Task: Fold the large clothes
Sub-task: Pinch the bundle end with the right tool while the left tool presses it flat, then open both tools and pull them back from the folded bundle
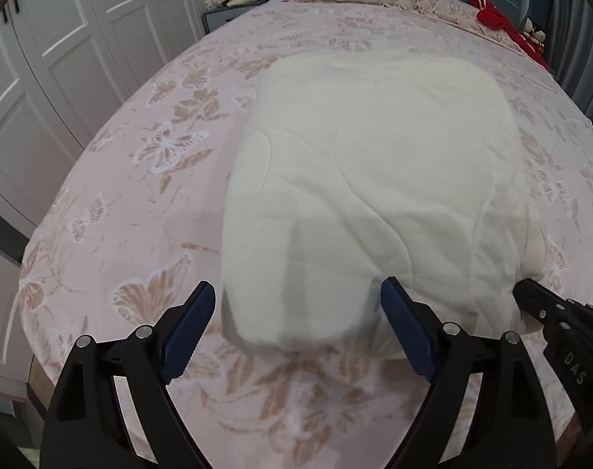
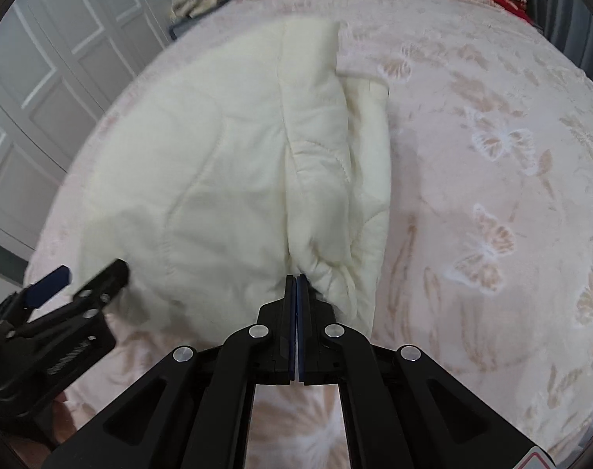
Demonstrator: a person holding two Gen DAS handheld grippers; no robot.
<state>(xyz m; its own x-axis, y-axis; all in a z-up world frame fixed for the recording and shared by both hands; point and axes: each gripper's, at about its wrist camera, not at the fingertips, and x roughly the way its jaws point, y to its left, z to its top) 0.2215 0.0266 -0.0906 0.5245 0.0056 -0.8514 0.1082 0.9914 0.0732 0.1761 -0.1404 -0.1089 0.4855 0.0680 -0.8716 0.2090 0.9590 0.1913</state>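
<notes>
Lying on the pink butterfly bed (image 1: 120, 203), cream quilted garment (image 1: 374, 179). Right gripper (image 2: 296, 279) clenched on its bunched near edge, seen only in right view. Left gripper (image 1: 298, 322) spread wide, released.

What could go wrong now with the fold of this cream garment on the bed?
The right gripper pinches only a small bunched bit of the cream garment, so it may slip free. The left gripper is open and holds nothing, so that side could sag and the fold end uneven on the bedspread.
</notes>
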